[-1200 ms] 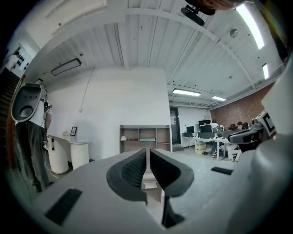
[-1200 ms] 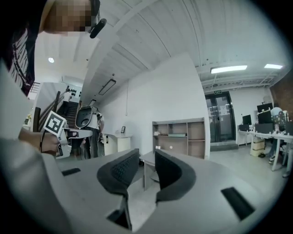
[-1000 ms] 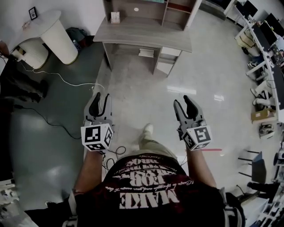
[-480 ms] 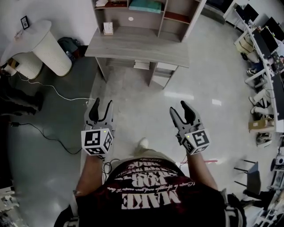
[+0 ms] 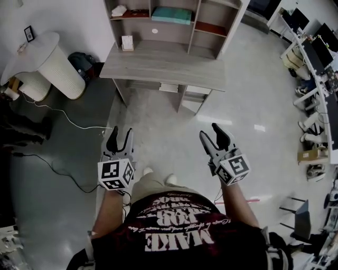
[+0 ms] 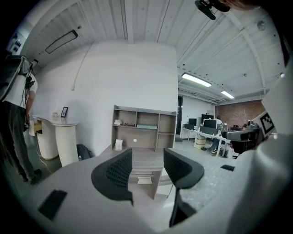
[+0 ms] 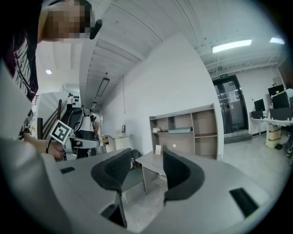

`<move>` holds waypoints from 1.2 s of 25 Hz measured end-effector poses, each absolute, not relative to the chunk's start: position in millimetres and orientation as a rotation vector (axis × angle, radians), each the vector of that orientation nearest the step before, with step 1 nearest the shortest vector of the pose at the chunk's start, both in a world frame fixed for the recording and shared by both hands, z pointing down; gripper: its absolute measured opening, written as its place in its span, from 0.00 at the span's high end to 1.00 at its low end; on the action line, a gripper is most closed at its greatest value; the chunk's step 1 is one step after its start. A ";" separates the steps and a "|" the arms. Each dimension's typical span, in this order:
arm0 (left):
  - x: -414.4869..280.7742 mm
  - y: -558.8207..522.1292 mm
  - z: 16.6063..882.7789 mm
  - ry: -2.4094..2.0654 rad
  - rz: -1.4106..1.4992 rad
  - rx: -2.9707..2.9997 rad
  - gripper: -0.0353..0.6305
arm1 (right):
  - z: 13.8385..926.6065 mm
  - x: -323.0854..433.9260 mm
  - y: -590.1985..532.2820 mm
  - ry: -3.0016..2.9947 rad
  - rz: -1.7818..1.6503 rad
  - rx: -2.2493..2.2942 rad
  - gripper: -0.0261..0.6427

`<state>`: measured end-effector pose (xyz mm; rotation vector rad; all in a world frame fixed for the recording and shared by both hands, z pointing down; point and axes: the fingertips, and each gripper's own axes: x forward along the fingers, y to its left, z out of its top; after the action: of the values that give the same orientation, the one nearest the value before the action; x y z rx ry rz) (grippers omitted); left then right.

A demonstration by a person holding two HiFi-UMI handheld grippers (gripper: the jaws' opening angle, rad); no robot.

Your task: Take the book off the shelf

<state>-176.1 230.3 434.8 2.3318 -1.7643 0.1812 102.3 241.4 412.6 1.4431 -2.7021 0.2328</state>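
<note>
A teal book (image 5: 171,15) lies flat in the middle compartment of the grey shelf unit (image 5: 203,16) that stands on a desk (image 5: 169,60), far ahead of both grippers. My left gripper (image 5: 120,136) is held out over the floor, open, with nothing between its jaws. My right gripper (image 5: 211,133) is level with it, also open and holding nothing. In the left gripper view the book (image 6: 146,126) shows above the left gripper (image 6: 147,160). The right gripper view has the book (image 7: 180,130) up and to the right of the right gripper (image 7: 147,157).
A small white card (image 5: 127,42) stands on the desk's left end. A white ribbed pedestal (image 5: 58,58) and a floor cable (image 5: 63,118) lie to the left. Office desks (image 5: 317,52) line the right side. A person (image 6: 16,119) stands at the left.
Both grippers' jaws have spread wider. The view has moved forward, so the shelf compartments and the teal book have come into sight at the top.
</note>
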 end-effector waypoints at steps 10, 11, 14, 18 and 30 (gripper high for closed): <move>-176.1 171.0 434.1 -1.700 0.158 2.389 0.64 | 418.4 107.5 199.0 -2.664 0.247 1.535 0.64; -178.9 163.5 430.9 -1.702 0.160 2.401 0.64 | 416.3 105.2 192.1 -2.659 0.239 1.544 0.64; -185.1 140.4 422.8 -1.700 0.169 2.449 0.64 | 408.2 95.8 169.5 -2.664 0.232 1.569 0.64; -189.5 108.9 420.3 -1.683 0.195 2.508 0.64 | 407.5 82.9 138.3 -2.652 0.233 1.577 0.64; -229.2 16.5 428.9 -1.633 0.285 2.535 0.64 | 402.4 28.4 37.4 -2.651 0.232 1.547 0.64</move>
<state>-229.2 16.5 428.9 2.5347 -1.6331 0.2851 28.4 37.4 402.4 1.5466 -2.6512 0.2319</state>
